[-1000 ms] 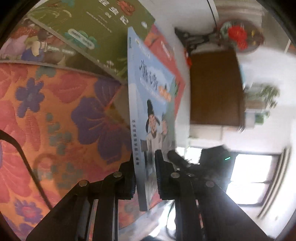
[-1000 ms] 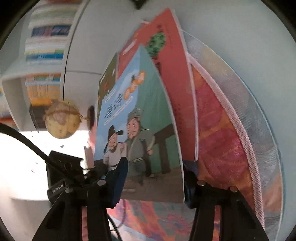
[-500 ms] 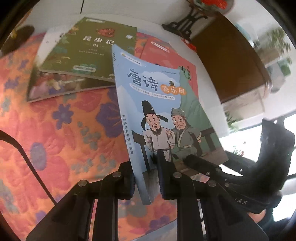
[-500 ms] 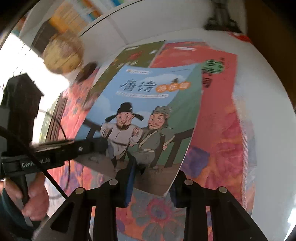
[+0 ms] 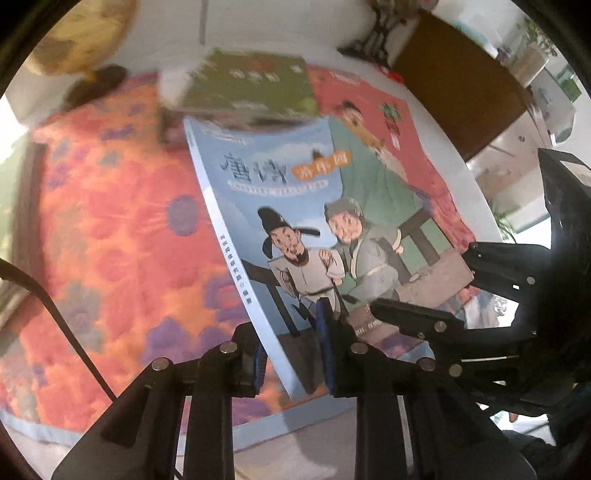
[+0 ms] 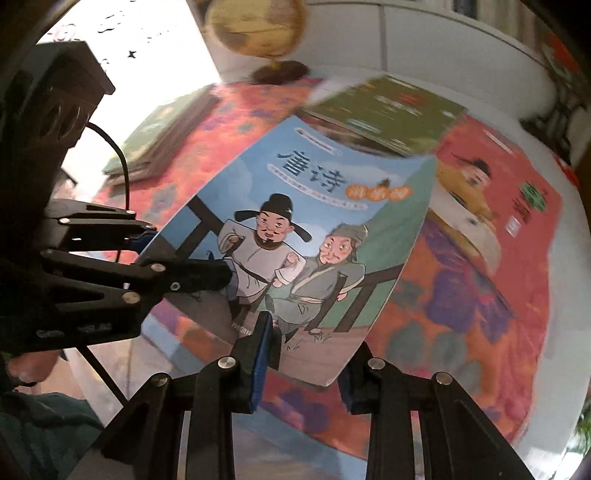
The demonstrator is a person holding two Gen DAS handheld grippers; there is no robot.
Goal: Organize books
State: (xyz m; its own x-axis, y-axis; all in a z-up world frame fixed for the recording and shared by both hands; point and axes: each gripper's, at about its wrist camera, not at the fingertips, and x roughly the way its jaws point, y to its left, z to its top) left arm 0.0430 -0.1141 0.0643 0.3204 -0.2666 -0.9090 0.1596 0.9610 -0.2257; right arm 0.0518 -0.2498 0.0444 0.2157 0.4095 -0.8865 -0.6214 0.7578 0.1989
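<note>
A thin blue book (image 5: 295,206) with two cartoon men on its cover hangs tilted above the floral cloth (image 5: 110,240). My left gripper (image 5: 293,354) has the book's spine corner between its jaws, which are opening; a thin gap shows beside the left pad. My right gripper (image 6: 304,354) is shut on the bottom edge of the blue book (image 6: 314,229), which bows. In the right wrist view the left gripper (image 6: 184,254) comes in from the left. In the left wrist view the right gripper (image 5: 421,280) comes in from the right. On the cloth behind lie a green book (image 5: 251,81) and a red book (image 5: 369,122).
A globe (image 6: 255,26) stands at the back edge of the white table (image 6: 424,40). A low stack of books (image 6: 162,136) lies at the far left of the cloth. A brown cabinet (image 5: 454,85) stands past the table. A person's hand (image 6: 26,369) holds the left gripper.
The right gripper has shut on the blue book's bottom edge. Both hands rolled and rose, bringing the book cover-up above the cloth. The left jaws have parted a little.
</note>
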